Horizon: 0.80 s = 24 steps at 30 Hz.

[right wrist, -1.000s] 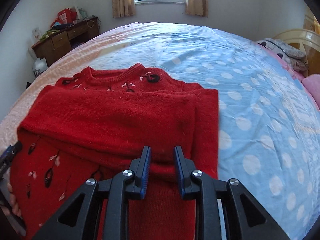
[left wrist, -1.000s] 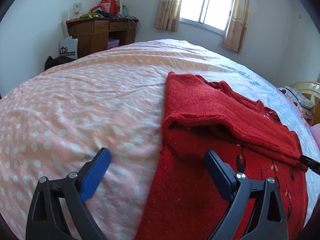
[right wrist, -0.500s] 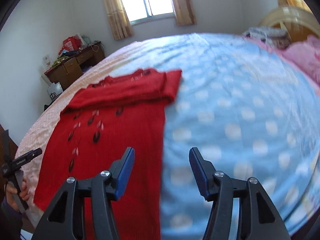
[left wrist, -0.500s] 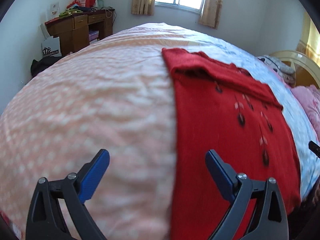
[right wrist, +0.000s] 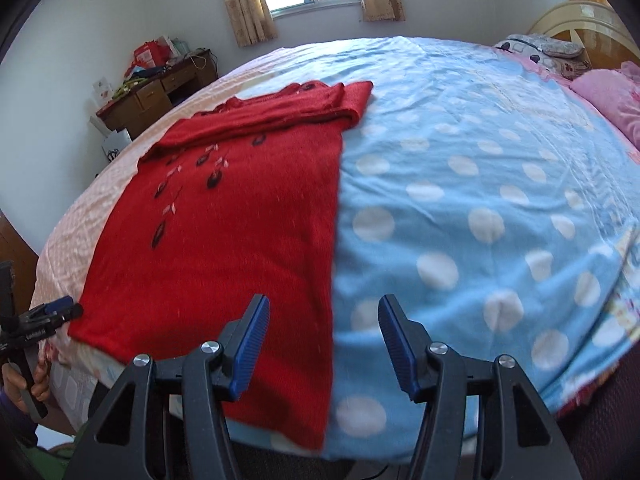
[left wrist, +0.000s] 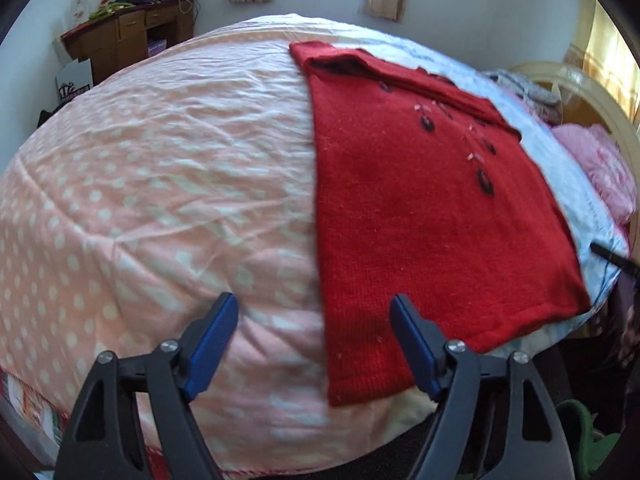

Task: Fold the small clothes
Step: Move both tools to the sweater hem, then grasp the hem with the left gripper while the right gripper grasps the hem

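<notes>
Soft, limp red sweater (right wrist: 240,240) wants pinching at its six-o'clock hem corners; left hand-held gripper (left wrist: 314,344), just narrowing, and right hand-held gripper (right wrist: 320,344) both gape empty.

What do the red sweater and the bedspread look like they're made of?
Sweater: likely wool or acrylic knit, matte and fuzzy, with ribbing at the hem and stitched dark leaf motifs. Bedspread: seemingly thin woven cotton, printed with white dots, creasing in fine wrinkles.

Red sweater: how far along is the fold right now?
Done: the sleeves lie folded across the chest of the red sweater, near the collar. In hand: nothing; the left gripper, whose jaws have just been closing, and the right gripper both sit open at the hem corners. Left: folding the hem up toward the collar.
</notes>
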Tool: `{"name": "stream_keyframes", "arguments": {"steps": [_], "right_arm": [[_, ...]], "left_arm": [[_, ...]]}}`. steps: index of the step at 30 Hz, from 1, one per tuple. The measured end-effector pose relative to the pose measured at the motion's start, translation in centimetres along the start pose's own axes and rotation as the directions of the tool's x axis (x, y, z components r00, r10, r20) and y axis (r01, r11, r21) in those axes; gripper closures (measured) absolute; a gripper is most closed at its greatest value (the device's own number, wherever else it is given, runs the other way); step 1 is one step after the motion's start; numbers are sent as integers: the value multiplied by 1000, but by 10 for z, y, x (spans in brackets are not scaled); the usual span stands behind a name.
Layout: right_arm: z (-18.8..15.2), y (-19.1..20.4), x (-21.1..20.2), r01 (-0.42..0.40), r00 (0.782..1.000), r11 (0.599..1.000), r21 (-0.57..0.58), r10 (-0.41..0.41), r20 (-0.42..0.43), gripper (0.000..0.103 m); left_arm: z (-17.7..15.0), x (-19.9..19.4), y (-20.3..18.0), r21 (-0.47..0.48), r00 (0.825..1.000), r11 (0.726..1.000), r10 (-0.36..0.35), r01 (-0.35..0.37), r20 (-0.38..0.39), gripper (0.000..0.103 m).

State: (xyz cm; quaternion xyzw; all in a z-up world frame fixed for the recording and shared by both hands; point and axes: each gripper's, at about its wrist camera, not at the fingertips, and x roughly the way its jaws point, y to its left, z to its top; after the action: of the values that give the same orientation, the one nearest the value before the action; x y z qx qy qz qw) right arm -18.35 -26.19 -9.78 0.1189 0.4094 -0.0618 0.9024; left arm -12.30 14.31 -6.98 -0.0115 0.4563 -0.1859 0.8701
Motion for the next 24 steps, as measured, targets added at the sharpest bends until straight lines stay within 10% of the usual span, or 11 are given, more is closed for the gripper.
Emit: {"name": "stream_keyframes", "arguments": {"steps": [20,24], "right_arm": [[-42,13,16,-65,985,998,23,68,-156,46],[-45,20,21,-37,987,999,-18,34,-155,85]], "left_arm": [[-16,-3,-19,13,989,991,-134,135,-56,59],[-17,-1,-14,-11,989,990,-139,139,-54,79]]}}
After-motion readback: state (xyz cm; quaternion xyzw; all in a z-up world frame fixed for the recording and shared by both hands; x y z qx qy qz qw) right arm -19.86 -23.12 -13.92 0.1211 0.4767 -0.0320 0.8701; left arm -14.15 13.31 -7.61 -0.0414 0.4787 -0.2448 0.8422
